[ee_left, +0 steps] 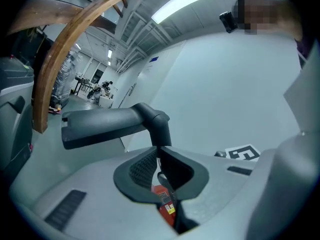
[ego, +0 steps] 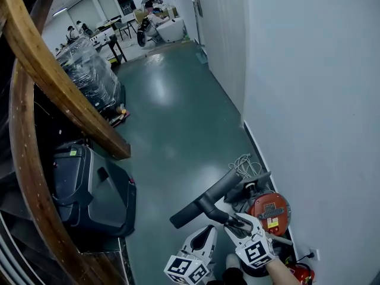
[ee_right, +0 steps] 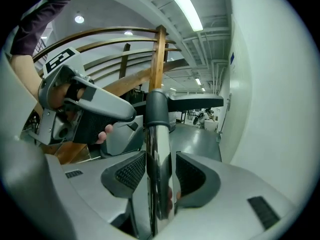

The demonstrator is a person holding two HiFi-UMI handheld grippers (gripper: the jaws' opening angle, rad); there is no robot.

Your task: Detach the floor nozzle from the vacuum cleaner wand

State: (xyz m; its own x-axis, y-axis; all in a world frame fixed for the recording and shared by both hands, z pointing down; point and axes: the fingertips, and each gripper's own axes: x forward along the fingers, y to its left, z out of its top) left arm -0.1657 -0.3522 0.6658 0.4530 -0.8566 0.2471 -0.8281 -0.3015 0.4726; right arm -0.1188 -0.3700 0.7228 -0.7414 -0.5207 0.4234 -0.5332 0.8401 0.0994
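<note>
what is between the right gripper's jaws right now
The vacuum cleaner's shiny metal wand runs upright between the jaws of the right gripper, which stand apart around it. The right gripper view shows this.

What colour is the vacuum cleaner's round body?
The vacuum body is orange-red; head view shows it best.

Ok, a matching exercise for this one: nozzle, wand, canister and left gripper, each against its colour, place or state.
Things:
1. nozzle
2. wand
3. canister
4. left gripper

Colour, place or state:
a. red
b. jaws shut
c. black
d. between the open jaws of the right gripper

Pairs: 1-c, 2-d, 3-a, 4-b.
</note>
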